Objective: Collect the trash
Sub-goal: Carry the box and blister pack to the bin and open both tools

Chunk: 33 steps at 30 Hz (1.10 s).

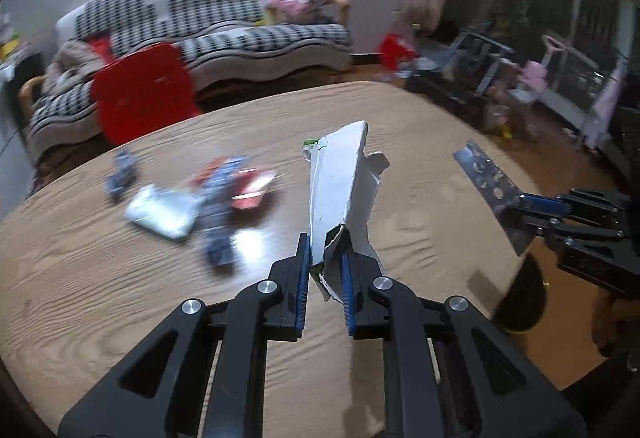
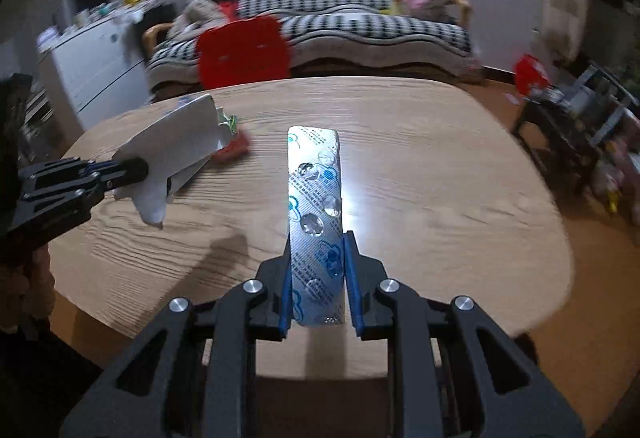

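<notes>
Both pinch trash: left gripper (image 1: 326, 262) a torn carton (image 1: 340, 190), right gripper (image 2: 318, 258) a blister strip (image 2: 316, 214); table wrappers (image 1: 200, 206) blurred.

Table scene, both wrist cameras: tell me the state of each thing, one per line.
Left gripper: shut on the torn white wrapper.
Torn white wrapper: crumpled, held upright off the table.
Right gripper: shut on the blister pack.
Blister pack: pockets popped, held off the table.
Loose wrappers: lying on the wooden table, uncollected.
</notes>
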{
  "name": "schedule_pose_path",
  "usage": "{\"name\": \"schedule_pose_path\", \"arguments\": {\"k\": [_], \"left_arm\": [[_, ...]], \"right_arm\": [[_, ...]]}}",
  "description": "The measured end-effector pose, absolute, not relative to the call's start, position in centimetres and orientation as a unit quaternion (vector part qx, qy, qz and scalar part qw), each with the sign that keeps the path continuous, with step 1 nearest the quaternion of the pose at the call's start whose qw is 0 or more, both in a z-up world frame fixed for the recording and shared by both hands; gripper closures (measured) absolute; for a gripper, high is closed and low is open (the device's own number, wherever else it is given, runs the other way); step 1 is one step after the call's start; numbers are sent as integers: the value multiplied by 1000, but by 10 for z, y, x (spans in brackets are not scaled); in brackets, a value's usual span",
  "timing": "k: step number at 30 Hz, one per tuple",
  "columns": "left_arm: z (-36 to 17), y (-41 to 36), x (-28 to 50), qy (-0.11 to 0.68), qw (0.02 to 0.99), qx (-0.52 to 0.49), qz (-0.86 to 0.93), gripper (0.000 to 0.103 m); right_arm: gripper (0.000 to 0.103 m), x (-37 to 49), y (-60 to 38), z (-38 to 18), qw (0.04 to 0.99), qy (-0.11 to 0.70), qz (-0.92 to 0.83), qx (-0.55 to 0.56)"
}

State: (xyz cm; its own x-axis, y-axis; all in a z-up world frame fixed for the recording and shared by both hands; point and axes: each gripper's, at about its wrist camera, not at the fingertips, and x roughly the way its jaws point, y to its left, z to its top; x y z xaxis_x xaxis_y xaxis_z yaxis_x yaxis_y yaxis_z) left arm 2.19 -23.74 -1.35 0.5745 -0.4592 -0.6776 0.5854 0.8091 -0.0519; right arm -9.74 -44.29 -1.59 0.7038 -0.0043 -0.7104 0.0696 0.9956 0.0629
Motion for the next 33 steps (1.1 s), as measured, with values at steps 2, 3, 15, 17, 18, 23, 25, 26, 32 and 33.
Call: {"name": "schedule_pose_path", "arguments": {"k": [2,3,15,17,18,23,25,26,32,33], "left_arm": [[-18,-269,12,353,873,94,-323,89],[-19,-282,7,353,869,94,-335,89],[-64,-438,-78,367,792,144,-466,89],[-78,-457,-90,377,777,157,-480,89],[-83,-463,-95,381,770,164,-485,89],[-106,-489,-114,394,747,196,-498,89],[-112,-494,-115,400,741,201,-500,89],[-114,-497,-114,402,739,203,-500,89],[-119,-507,-107,411,731,206,-504,89],[-120,-509,-108,411,730,207,-505,89]], "right_arm": [[81,-119,-476,-19,921,382,-50,57],[81,-127,-486,-21,921,381,-60,60],[81,-241,-634,-65,882,406,-192,146],[81,-251,-647,-75,871,417,-196,168],[81,-257,-655,-82,863,427,-202,180],[81,-261,-673,-99,840,456,-214,202],[81,-263,-674,-101,839,456,-215,204],[81,-263,-672,-100,840,456,-215,204],[81,-256,-669,-98,842,453,-214,202],[81,-252,-670,-96,841,453,-214,203]]}}
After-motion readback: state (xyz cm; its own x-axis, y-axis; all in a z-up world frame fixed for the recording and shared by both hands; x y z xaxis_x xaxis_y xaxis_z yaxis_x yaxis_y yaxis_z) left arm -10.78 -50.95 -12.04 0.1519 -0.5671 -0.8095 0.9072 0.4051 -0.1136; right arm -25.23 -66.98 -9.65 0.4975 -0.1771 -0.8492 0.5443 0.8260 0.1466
